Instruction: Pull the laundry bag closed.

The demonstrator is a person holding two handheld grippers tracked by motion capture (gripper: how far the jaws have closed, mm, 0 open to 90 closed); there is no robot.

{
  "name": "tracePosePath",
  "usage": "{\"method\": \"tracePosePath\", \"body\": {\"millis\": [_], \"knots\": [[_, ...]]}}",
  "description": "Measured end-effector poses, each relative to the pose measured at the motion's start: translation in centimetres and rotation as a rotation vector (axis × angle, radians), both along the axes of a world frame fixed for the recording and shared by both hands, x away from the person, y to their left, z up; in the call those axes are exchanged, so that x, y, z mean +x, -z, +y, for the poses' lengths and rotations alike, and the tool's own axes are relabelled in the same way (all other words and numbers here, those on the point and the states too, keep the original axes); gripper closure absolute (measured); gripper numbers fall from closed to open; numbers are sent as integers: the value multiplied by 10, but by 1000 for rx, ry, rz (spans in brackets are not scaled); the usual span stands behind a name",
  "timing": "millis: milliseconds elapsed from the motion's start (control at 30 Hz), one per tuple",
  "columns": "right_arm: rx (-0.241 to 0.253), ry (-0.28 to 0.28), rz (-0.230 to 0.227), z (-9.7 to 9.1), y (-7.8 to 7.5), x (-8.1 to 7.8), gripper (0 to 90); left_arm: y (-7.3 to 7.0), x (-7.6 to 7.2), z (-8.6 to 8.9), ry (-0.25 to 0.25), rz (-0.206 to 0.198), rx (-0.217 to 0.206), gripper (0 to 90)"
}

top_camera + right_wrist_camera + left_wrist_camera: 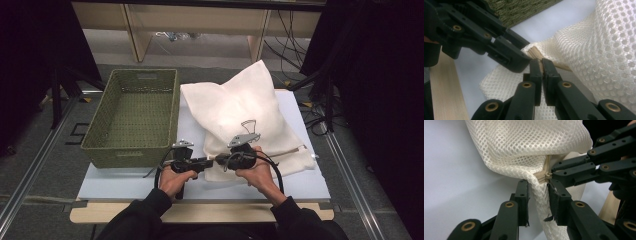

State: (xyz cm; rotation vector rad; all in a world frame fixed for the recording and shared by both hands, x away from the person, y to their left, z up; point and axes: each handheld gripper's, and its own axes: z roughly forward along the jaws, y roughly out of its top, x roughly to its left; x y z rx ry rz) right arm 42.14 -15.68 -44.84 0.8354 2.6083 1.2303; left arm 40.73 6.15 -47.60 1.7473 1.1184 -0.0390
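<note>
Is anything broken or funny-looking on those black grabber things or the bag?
Yes, one small thing. In the left gripper view, the black rubber pad on one of the left gripper fingers looks frayed, with a torn flap hanging off its lower edge. The cream mesh bag itself shows no tear, just bunched folds.

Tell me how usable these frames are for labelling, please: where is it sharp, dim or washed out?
High view: the mesh bag glares white under the light, the surroundings are dark. Left gripper view: the bag's weave and zipper end are sharp, the nearest linkage is soft. Right gripper view: the right gripper is crisp, the basket and far mesh blur.
</note>
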Motion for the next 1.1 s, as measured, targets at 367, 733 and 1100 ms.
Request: {"method": "tracePosePath", "body": {"millis": [367,733,1100], "knots": [[7,2,11,0,0,0,884,0,0,0,-13,-28,-22,808],[38,43,20,-2,2,1,885,-7,-7,-1,-29,-92,31,845],[46,80,9,-14,0,-3,885,-8,-8,5,-37,-92,4,844]]}}
